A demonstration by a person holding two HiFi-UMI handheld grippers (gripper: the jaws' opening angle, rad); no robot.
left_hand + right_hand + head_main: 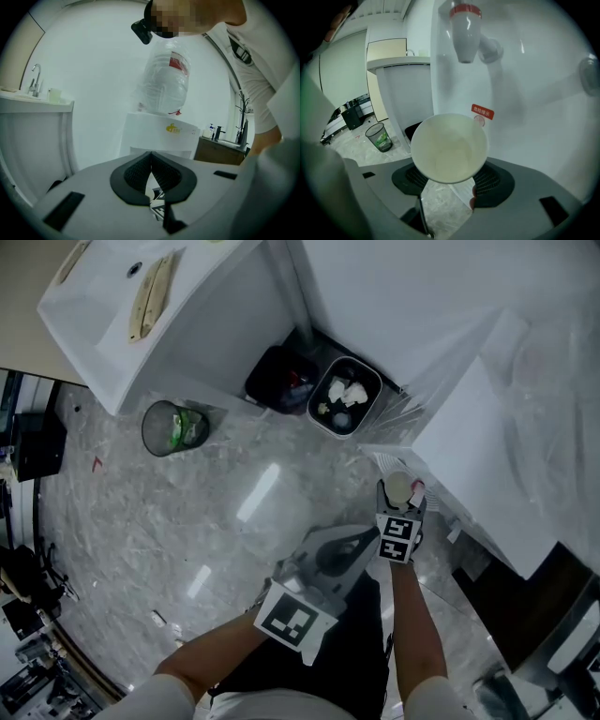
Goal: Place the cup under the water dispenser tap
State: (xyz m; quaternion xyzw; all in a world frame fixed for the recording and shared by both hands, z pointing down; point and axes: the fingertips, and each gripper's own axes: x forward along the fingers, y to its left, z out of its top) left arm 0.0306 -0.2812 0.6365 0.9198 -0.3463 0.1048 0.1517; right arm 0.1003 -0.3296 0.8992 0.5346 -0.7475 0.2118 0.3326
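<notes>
An empty white paper cup (449,147) sits tilted between the pads of my right gripper (450,179), which is shut on it. The dispenser's white tap with a red collar (465,33) hangs above and beyond the cup, on the white dispenser front (525,117). In the head view the cup (398,488) is held by the right gripper (400,501) close to the white dispenser (487,437). My left gripper (361,542) is beside it, lower left, shut and empty. In its own view, the left gripper (151,157) faces the dispenser cabinet (159,136) and its water bottle (164,84).
A mesh wastebasket (173,427), a black bin (279,381) and a grey bin with rubbish (345,395) stand on the marble floor by a white sink counter (141,306). A dark wooden cabinet (220,150) is right of the dispenser.
</notes>
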